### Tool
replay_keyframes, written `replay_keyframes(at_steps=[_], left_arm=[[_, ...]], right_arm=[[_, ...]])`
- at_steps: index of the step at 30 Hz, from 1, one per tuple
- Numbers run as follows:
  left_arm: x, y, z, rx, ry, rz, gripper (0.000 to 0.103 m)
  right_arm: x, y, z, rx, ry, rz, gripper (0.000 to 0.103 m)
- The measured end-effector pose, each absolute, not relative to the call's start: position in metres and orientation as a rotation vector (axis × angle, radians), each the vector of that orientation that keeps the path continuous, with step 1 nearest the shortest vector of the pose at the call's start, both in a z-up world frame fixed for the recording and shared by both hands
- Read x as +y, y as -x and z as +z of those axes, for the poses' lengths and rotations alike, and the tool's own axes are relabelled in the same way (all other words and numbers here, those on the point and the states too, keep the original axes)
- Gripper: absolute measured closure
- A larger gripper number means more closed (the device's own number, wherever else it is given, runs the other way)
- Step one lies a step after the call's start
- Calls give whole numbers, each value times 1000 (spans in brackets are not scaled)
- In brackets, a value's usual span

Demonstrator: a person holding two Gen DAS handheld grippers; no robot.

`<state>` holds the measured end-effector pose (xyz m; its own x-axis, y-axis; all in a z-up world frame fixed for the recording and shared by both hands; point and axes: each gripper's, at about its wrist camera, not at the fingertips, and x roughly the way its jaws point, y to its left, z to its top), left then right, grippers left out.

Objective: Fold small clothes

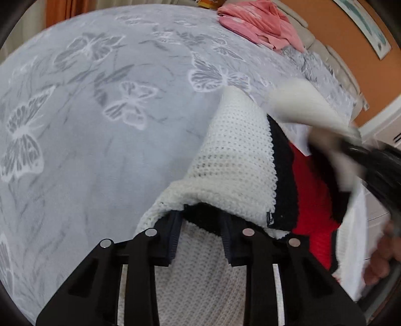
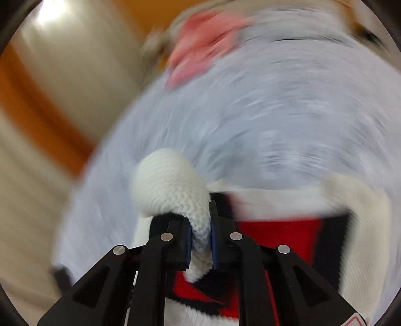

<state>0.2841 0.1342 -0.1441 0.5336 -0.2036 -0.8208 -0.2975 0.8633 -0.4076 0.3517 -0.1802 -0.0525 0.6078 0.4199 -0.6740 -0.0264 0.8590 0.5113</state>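
A small knitted sweater [image 1: 235, 160], white with black and red bands, hangs over a grey butterfly-print bedspread [image 1: 100, 125]. My left gripper [image 1: 200, 225] has its jaws wide apart, with white knit lying between and draped over the fingertips. My right gripper [image 2: 201, 233] is shut on a white knitted fold of the sweater [image 2: 170, 185] and shows blurred at the right edge of the left wrist view [image 1: 371, 160]. The right wrist view is motion-blurred; the red and black bands [image 2: 280, 235] lie just beyond the fingers.
A pile of pink clothes [image 1: 260, 22] lies at the far side of the bed and also shows blurred in the right wrist view [image 2: 200, 45]. An orange wall [image 1: 345, 50] with a framed picture stands beyond the bed. An orange curtain [image 1: 65, 10] hangs at the far left.
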Motion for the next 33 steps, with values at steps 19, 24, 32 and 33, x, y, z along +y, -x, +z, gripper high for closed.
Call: replay_keyframes(at_steps=[19, 24, 32, 33], left_arm=[[131, -285, -147, 1012, 424, 100, 76], [130, -286, -148, 1009, 400, 98, 76], [145, -283, -146, 1002, 445, 107, 83], [148, -284, -149, 1008, 452, 105, 85]], right_arm=[[-332, -309, -129, 982, -865, 69, 40], [-322, -315, -135, 1021, -793, 70, 51], [-317, -302, -111, 947, -568, 90, 97], [-319, -305, -132, 1032, -524, 56, 97]])
